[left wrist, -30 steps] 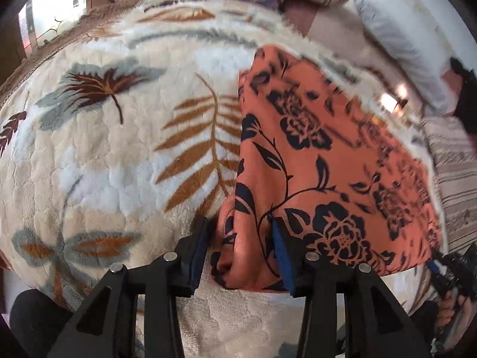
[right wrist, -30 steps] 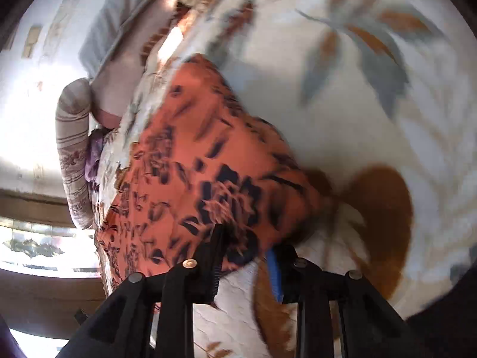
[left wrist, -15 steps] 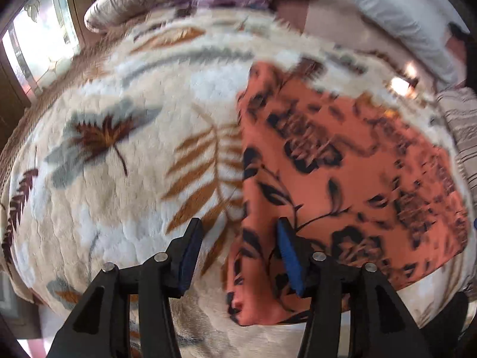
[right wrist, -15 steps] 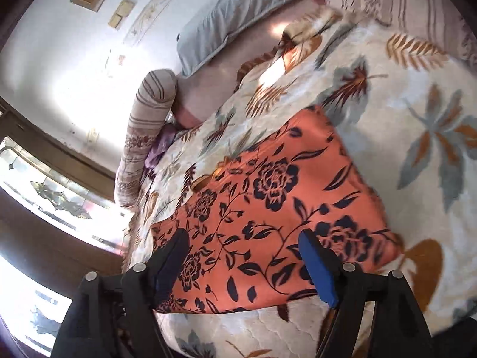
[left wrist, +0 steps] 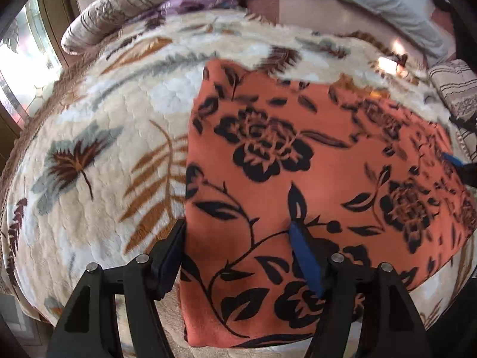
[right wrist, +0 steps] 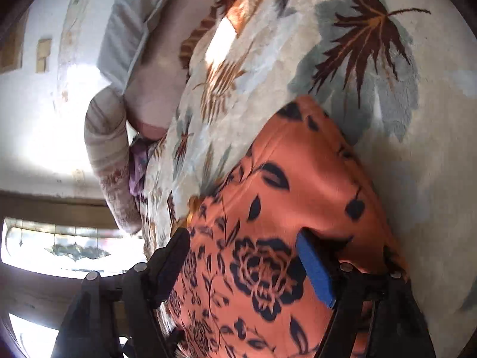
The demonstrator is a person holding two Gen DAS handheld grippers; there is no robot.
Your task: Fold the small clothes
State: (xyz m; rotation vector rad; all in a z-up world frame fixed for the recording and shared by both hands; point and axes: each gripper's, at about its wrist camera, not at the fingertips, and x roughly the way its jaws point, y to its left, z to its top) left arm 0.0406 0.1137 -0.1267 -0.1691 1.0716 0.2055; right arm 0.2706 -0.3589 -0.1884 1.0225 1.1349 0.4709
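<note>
An orange garment with black flower print (left wrist: 298, 164) lies flat, folded into a rough rectangle, on a cream blanket with leaf print (left wrist: 104, 149). My left gripper (left wrist: 238, 232) is open, its fingers wide apart over the garment's near left part, holding nothing. In the right wrist view the same garment (right wrist: 268, 223) fills the lower middle. My right gripper (right wrist: 243, 244) is open just above it, one finger at each side of a black flower. A blue pad of the right gripper shows at the right edge of the left wrist view (left wrist: 453, 159).
A striped bolster (left wrist: 134, 9) and a purple cloth (left wrist: 193, 3) lie at the far end of the bed. A grey pillow (left wrist: 381, 3) leans at the far right. A window (right wrist: 59, 250) is beyond the bed's edge.
Both grippers let go of the garment's near edge, opened wide and lifted back. The garment now lies flat. The right gripper has tilted and come down close over it.
</note>
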